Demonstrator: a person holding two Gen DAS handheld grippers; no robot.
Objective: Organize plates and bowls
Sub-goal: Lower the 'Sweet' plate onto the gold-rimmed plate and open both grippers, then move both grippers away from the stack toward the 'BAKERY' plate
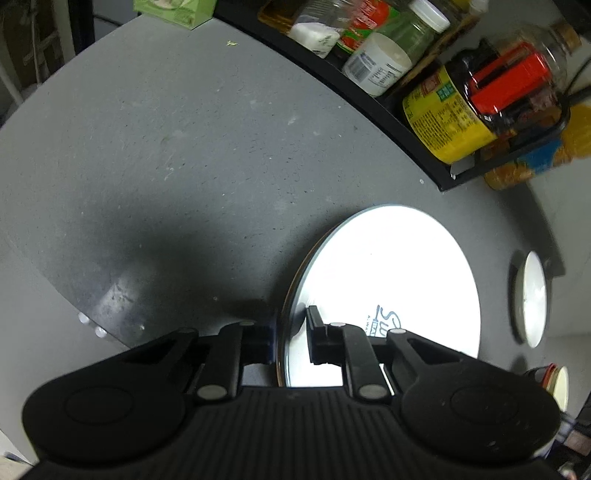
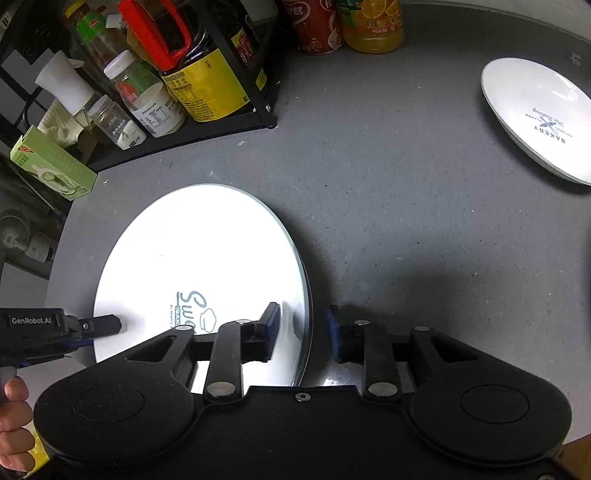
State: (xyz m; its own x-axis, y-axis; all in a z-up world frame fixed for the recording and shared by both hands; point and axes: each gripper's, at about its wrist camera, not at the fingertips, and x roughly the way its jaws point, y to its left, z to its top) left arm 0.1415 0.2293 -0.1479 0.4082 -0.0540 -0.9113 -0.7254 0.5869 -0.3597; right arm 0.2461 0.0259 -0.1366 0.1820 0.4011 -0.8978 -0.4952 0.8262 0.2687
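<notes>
Your left gripper [image 1: 291,341] pitched steeply down, pinching left rim of white plate [image 1: 388,280] on grey counter [image 1: 166,147]. Your right gripper [image 2: 304,332] same steep pitch, spread astride plate's right rim, pads clear. Second plate [image 2: 543,118] well apart, far right.

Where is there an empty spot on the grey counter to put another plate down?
Bare counter lies between the big white plate and the bakery plate at the far right. More lies on the big plate's other side, toward the green box. It is crowded along the black rack of jars and by the drink bottles.
</notes>
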